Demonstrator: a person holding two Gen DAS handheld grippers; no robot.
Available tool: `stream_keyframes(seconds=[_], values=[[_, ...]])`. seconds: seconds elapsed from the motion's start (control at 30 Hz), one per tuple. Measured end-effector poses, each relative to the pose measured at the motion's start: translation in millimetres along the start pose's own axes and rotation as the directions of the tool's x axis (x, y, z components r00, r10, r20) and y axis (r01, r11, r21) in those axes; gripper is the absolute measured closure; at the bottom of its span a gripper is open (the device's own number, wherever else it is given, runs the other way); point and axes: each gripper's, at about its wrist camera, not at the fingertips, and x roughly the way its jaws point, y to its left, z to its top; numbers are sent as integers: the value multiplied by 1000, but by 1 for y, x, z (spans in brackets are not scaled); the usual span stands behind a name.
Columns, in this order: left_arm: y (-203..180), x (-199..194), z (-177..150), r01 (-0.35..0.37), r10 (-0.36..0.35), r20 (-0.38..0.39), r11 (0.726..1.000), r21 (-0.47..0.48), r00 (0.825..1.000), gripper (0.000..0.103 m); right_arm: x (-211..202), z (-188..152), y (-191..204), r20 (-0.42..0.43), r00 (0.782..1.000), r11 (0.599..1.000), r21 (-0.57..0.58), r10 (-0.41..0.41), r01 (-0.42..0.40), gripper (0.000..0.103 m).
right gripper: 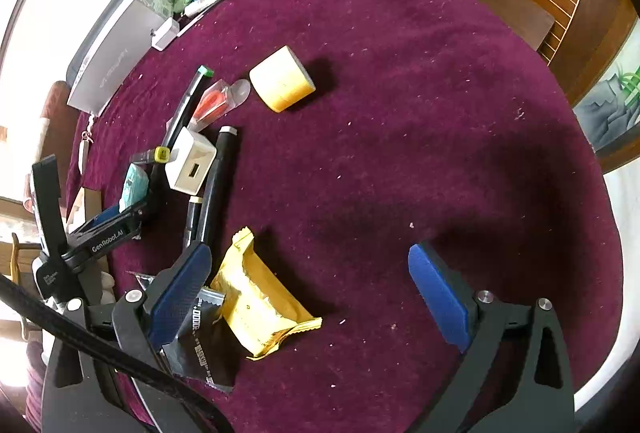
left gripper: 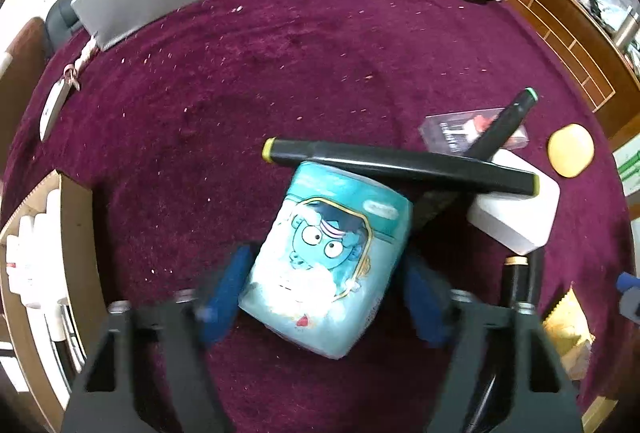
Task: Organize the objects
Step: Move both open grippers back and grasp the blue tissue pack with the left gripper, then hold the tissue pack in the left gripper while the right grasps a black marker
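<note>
Left wrist view, left hand-held gripper (left gripper: 324, 297) clamping teal packet (left gripper: 328, 257), maroon tablecloth (left gripper: 280, 73).

"GenRobot.AI" stands on the left gripper (right gripper: 120, 211); the black sachet's (right gripper: 200, 349) print looks unreadable.

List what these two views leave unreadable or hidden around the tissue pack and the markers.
- Left wrist view: the left gripper fingers are motion-blurred, so contact with the tissue pack is unclear.
- Left wrist view: the pack's far edge lies under the yellow-capped marker.
- Right wrist view: the pack is small, mostly hidden by the left gripper.
- Right wrist view: the black sachet print is too small to read.
</note>
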Motion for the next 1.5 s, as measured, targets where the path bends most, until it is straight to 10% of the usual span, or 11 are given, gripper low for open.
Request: stream_keyframes(seconds=[0.77, 1.07, 1.27, 1.5], values=[[34, -63, -57, 196, -182, 90, 962, -192, 979, 68, 0, -3, 23, 6, 1000, 999, -48, 2, -1, 3], [27, -93, -94, 24, -6, 98, 983, -181, 995, 68, 5, 6, 72, -5, 1000, 979, -205, -15, 14, 3], [36, -106, -109, -4, 19, 75, 980, -200, 997, 68, 6, 27, 139, 27, 999, 917, -398, -31, 39, 3], [49, -116, -118, -24, 39, 69, 977, -211, 997, 68, 48, 35, 217, 66, 985, 741, -652, -159, 163, 4]])
